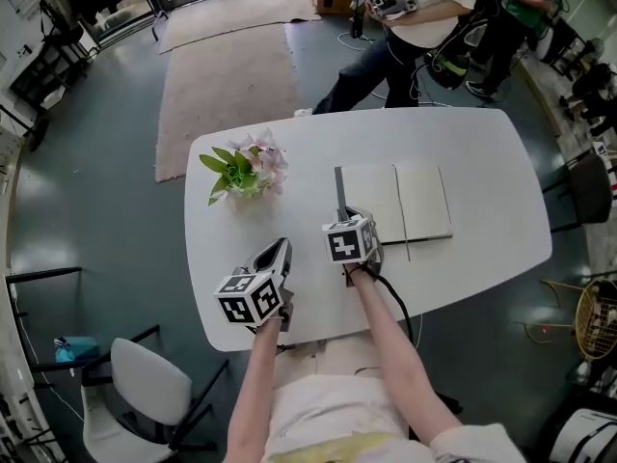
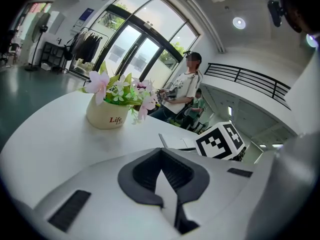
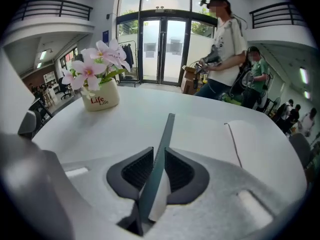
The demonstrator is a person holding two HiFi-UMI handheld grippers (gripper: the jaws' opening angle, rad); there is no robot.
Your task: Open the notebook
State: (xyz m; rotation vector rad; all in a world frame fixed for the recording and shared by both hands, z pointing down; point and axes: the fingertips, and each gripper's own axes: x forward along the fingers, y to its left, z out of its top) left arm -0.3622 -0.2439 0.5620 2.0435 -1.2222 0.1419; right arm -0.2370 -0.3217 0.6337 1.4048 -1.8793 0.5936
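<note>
The white desk (image 1: pixel 482 143) carries everything. On it, just right of centre, lies the notebook (image 1: pixel 424 201), its pale pages flat and facing up. Its dark cover (image 1: pixel 339 189) stands on edge along the 9 o'clock side of the pages. The right tool (image 3: pixel 158 156) is clenched on that cover near its 6 o'clock end, with one pad on each face. The grip looks light rather than hard.

The step in hand looks like the last one: laying the cover down toward 9 o'clock so the book rests fully open. To do it well, swing the cover in an arc about the spine rather than pulling sideways, which would drag the whole book. Let go only once the cover is low, so it does not spring back over the pages.

There is bare desk at 9 o'clock of the cover for it to land on. The flower pot (image 1: pixel 243 174) sits at 10 o'clock, and its blooms lean toward that spot, so the cover's far corner may come near them. The desk's near edge, at 6 o'clock, is close to the book, so do not tug it that way.

The left tool (image 2: pixel 161 151) is closed on nothing, at 8 o'clock of the right one and clear of the swing.
</note>
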